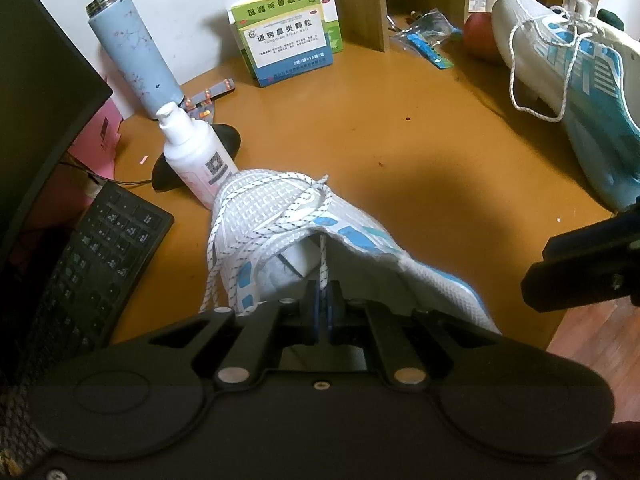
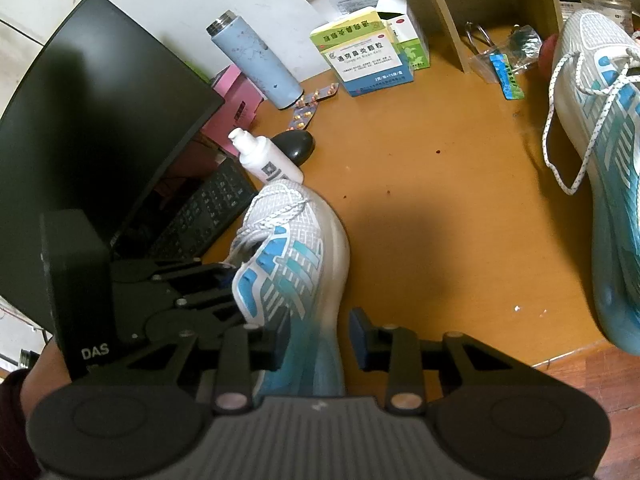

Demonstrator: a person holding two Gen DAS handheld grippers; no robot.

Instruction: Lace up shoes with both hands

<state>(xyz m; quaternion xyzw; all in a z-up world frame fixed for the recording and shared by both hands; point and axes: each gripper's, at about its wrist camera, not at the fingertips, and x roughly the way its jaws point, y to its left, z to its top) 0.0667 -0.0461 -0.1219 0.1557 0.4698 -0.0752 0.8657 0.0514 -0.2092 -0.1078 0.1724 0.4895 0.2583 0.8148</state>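
A white and blue sneaker (image 1: 304,232) lies on the orange desk (image 1: 400,140), toe away from me. Its white speckled lace (image 1: 280,196) crosses the tongue. My left gripper (image 1: 323,312) is shut on a lace strand (image 1: 322,264) that runs up into the shoe opening. In the right wrist view the same sneaker (image 2: 296,264) sits between the fingers of my open right gripper (image 2: 318,344), which straddles its heel side without clamping. The left gripper also shows in the right wrist view (image 2: 216,276) at the shoe's opening.
A second matching sneaker (image 1: 580,80) with a loose lace lies at the far right. A white pump bottle (image 1: 196,156), blue flask (image 1: 132,48), medicine boxes (image 1: 284,36), keyboard (image 1: 92,264) and monitor (image 2: 92,120) crowd the left and back. The desk edge (image 2: 580,352) is at right.
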